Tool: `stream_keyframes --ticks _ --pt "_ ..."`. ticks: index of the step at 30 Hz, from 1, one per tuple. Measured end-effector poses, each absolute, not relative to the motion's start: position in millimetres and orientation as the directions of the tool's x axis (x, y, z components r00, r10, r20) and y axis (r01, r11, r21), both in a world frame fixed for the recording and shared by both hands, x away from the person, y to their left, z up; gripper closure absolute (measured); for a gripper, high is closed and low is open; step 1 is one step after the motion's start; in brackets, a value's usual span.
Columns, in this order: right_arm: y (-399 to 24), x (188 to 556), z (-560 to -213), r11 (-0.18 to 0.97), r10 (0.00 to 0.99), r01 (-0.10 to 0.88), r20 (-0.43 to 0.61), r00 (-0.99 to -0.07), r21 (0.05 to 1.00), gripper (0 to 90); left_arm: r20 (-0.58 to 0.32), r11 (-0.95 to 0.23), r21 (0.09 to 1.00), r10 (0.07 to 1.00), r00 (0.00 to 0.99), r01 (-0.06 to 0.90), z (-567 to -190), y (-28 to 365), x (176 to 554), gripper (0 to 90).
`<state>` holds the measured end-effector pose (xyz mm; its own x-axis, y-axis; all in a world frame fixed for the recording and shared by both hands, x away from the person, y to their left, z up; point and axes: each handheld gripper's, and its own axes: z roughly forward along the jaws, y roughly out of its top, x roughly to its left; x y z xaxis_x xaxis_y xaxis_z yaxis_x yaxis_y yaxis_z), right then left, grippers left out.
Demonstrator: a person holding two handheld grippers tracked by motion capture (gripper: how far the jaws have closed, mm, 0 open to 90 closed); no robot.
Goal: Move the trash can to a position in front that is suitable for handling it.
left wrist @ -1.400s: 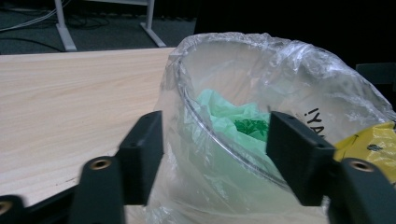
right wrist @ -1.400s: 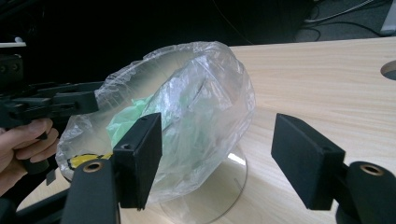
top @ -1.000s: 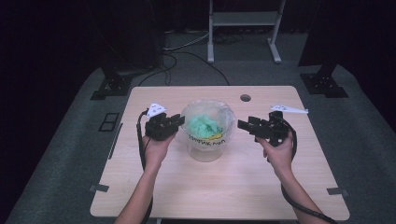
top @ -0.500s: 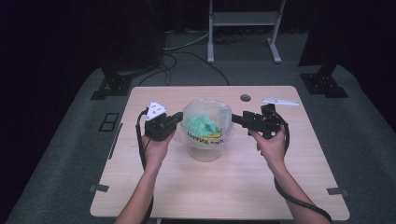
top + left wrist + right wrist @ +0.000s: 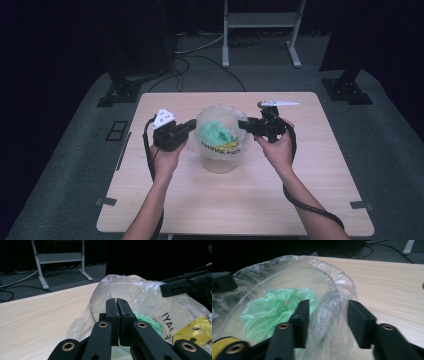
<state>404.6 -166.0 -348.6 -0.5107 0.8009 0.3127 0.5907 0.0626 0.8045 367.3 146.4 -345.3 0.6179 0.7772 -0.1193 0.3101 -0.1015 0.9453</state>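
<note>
One clear plastic bag (image 5: 222, 145), printed with dark lettering, lines a round bin (image 5: 287, 275) at the table's (image 5: 300, 200) centre. Since a second ago the right gripper (image 5: 245, 125) has moved in from the right; its jaws, just closing, straddle the bag's rim. Left gripper (image 5: 192, 126) clenched on the left rim. Inside: crumpled green paper (image 5: 274, 310).

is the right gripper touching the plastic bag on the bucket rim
Cannot tell. In the right gripper view its fingers straddle the bunched plastic bag at the rim, having just been closing; contact isn't plain.

The bag-lined bin (image 5: 221, 145) blocks the table (image 5: 300, 180) centre between both claws; bare wood surrounds it.
</note>
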Motion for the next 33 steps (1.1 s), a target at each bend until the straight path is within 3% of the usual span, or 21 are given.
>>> stream_keyframes --ticks 3,8,22,33 --pt "-165 404 -345 0.064 0.808 0.586 0.302 -0.505 0.808 71.4 -0.128 -0.092 0.947 0.771 0.624 0.308 -343 146 368 88.9" --pt "-165 405 -336 0.066 0.792 0.586 0.315 -0.523 0.808 81.1 -0.14 -0.074 0.952 0.758 0.637 0.297 -338 141 368 88.8" --pt "-136 399 -309 0.14 0.725 0.575 0.312 -0.614 0.806 81.9 -0.11 -0.111 0.958 0.706 0.7 0.263 -328 112 367 88.8" --pt "-129 415 -317 0.046 0.628 0.666 0.497 -0.598 0.745 81.3 -0.081 -0.183 0.945 0.67 0.738 0.27 -342 91 363 88.8"
